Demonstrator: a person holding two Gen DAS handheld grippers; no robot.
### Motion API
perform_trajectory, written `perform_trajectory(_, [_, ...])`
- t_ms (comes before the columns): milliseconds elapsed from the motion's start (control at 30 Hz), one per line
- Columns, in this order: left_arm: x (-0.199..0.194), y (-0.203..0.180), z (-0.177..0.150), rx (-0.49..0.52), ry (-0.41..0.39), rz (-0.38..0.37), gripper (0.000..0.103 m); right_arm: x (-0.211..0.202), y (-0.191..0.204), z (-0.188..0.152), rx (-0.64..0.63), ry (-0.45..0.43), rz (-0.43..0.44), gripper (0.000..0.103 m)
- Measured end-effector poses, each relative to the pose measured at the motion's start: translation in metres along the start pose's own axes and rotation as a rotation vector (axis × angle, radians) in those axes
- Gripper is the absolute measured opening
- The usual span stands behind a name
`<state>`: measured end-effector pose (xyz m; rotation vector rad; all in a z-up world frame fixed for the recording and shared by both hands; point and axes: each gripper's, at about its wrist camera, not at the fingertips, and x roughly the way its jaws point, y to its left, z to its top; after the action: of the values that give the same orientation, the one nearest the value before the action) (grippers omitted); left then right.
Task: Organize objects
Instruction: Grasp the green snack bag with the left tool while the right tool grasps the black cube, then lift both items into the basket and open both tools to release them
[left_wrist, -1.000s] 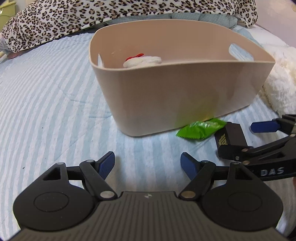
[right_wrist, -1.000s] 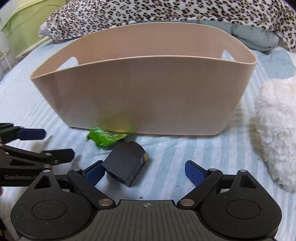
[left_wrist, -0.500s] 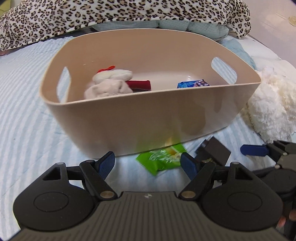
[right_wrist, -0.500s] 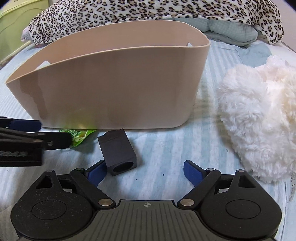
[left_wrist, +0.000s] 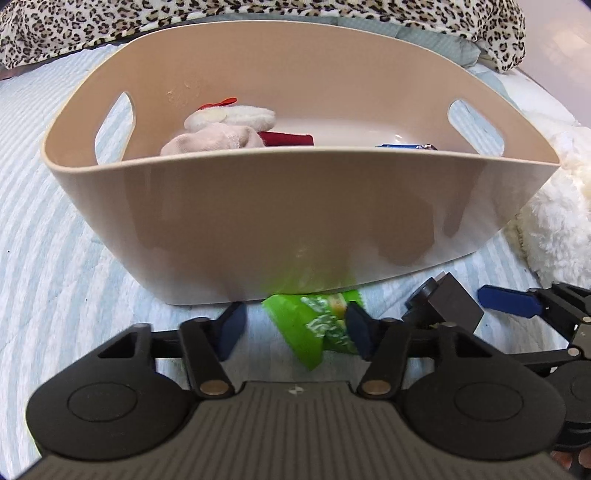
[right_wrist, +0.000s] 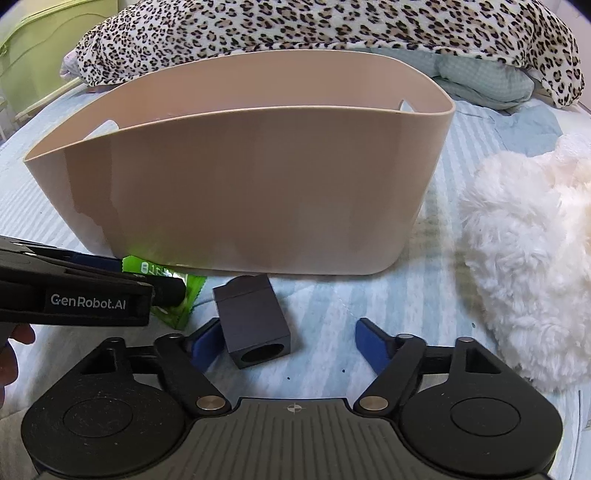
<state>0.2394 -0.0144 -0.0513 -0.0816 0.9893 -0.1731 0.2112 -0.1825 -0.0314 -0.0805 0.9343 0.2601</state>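
- Left wrist view: the left gripper (left_wrist: 293, 326), jaws spread wide, is straddling a green snack packet (left_wrist: 314, 325) lying against the beige basket (left_wrist: 295, 206); possibly touching one finger.
- Right wrist view: the right gripper (right_wrist: 290, 345), jaws wide, is hovering around a dark block (right_wrist: 255, 319) sitting on the striped bedding (right_wrist: 369, 295).

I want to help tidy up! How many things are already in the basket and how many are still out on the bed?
In the beige basket: 3 visible (white plush toy, pink sock, blue packet)
On the bed by the basket: 3 (green snack packet, dark block, fluffy white plush)
Total: 6
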Motion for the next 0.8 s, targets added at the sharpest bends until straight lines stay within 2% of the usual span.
perform_trajectory(33, [0.000, 0.001, 0.001, -0.002, 0.000, -0.007, 0.046, 0.000, 0.001, 0.000, -0.005, -0.001, 0.003, 0.064])
perform_trajectory(67, [0.000, 0.001, 0.001, -0.002, 0.002, -0.011, 0.045, 0.000, 0.002, 0.000, -0.009, -0.002, 0.007, 0.060])
perform_trajectory(133, [-0.001, 0.002, 0.001, 0.001, 0.004, -0.020, 0.036, 0.000, 0.005, 0.000, -0.018, 0.001, 0.017, 0.040])
perform_trajectory(200, [-0.003, 0.001, 0.001, 0.009, 0.003, -0.025, 0.029, 0.001, 0.009, 0.001, -0.026, 0.002, 0.024, 0.029])
perform_trajectory(333, [-0.009, 0.003, -0.003, -0.004, 0.001, -0.028, 0.022, -0.002, 0.015, 0.004, -0.038, 0.008, 0.016, 0.029])
perform_trajectory(600, [-0.033, 0.001, -0.014, 0.063, -0.023, -0.030, 0.020, -0.028, 0.020, 0.004, -0.013, -0.020, -0.009, 0.029])
perform_trajectory(800, [-0.070, 0.003, -0.018, 0.090, -0.084, -0.043, 0.020, -0.062, 0.019, -0.005, -0.009, -0.065, -0.015, 0.029])
